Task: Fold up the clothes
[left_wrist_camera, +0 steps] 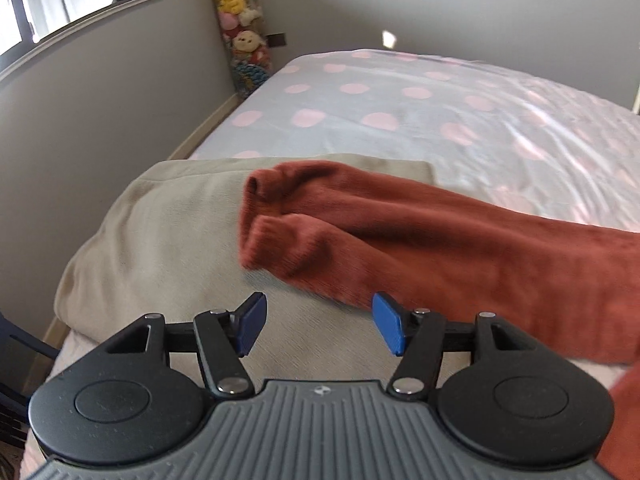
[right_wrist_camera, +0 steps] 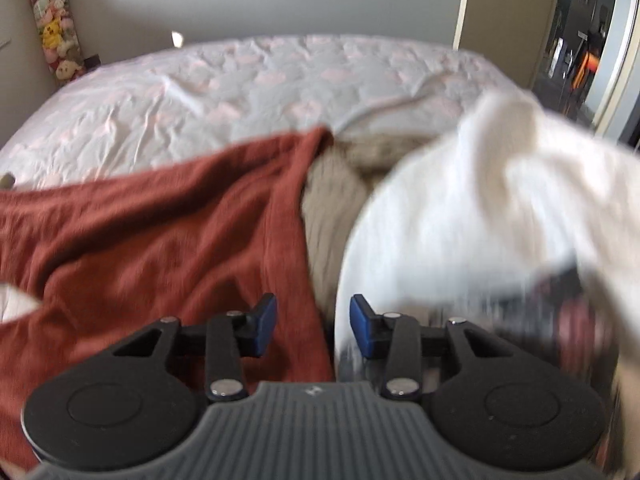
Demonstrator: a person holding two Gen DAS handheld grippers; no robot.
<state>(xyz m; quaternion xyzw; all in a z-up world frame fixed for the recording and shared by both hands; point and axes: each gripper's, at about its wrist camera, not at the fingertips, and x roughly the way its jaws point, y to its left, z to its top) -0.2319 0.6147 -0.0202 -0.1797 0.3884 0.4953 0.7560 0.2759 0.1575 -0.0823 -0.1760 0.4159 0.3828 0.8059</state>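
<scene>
While the rust-red garment (left_wrist_camera: 440,240) lies across a folded beige garment (left_wrist_camera: 168,240) on the polka-dot bed (left_wrist_camera: 400,100), the left gripper (left_wrist_camera: 318,326) hovers with fingers released; the right gripper (right_wrist_camera: 313,328) likewise grips nothing beside a blurred white garment (right_wrist_camera: 460,220).

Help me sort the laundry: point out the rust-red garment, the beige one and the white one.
rust-red garment (left_wrist_camera: 460,240), left wrist view, middle of its body.
beige garment (left_wrist_camera: 160,240), left wrist view, flat top.
white garment (right_wrist_camera: 460,220), right wrist view, blurred centre.

Garments: one rust-red (left_wrist_camera: 460,240), one beige (left_wrist_camera: 160,240), one white (right_wrist_camera: 480,200). One bed (left_wrist_camera: 440,112). One column of plush toys (left_wrist_camera: 244,20), count unclear
</scene>
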